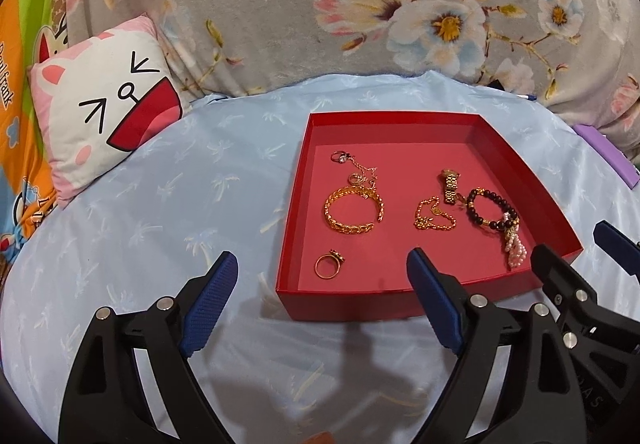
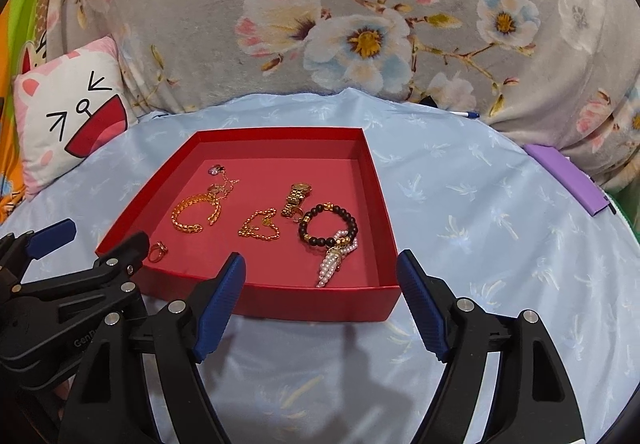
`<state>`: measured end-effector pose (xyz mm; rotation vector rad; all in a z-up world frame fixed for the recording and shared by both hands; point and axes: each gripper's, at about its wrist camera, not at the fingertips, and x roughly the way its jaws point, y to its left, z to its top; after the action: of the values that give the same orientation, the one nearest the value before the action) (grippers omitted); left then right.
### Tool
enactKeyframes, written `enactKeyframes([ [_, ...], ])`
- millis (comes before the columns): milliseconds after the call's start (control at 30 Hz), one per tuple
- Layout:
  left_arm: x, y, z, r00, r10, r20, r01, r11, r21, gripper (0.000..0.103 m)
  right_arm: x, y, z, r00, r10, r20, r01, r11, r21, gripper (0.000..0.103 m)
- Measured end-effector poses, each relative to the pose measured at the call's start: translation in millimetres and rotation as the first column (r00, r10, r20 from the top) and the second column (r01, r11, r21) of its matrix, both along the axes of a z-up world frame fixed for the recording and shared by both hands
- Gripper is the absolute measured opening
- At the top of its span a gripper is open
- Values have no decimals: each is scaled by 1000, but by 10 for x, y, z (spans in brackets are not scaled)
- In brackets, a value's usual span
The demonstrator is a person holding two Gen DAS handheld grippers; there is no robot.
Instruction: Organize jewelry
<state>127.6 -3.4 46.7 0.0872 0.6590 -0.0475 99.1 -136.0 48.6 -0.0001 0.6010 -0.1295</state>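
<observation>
In red tray [image 2: 372, 179], watch [image 2: 297, 199] lengthwise front-to-back.

tray [image 1: 400, 300] 1 | rings [image 1: 329, 267] 2 | bracelets [image 1: 354, 212] 2 | chains [image 1: 434, 215] 2 | watch [image 1: 451, 184] 1 | pillow [image 1: 100, 115] 1

Red tray [image 2: 276, 304] walls ring the jewelry; open from above, sheet [image 2: 460, 203] beside bare.

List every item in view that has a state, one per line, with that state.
red box: lidless, upright on the blue sheet.
gold cuff bracelet: flat in the box, open-ended.
gold chain: loose in the box, bunched.
gold watch: in the box, not laid flat.
dark bead bracelet: flat, pearl tassel trailing.
gold ring: alone near the front wall.
left gripper: jaws open, empty.
right gripper: jaws open, empty.
</observation>
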Motion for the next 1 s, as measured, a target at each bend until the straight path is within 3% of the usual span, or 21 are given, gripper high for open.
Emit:
enactKeyframes([
  [167,-22,-31,-28,1000,-3,26,2,1000,29,84,30,-38,-56,1000,-13,-23,13,1000,18,79],
  [500,11,9,-16,999,9,33,-9,1000,4,85,75,-41,-30,999,-13,-33,14,1000,26,80],
  [1000,49,52,-42,999,32,35,-32,999,26,90,110,-106,-51,998,-28,-47,30,999,42,83],
])
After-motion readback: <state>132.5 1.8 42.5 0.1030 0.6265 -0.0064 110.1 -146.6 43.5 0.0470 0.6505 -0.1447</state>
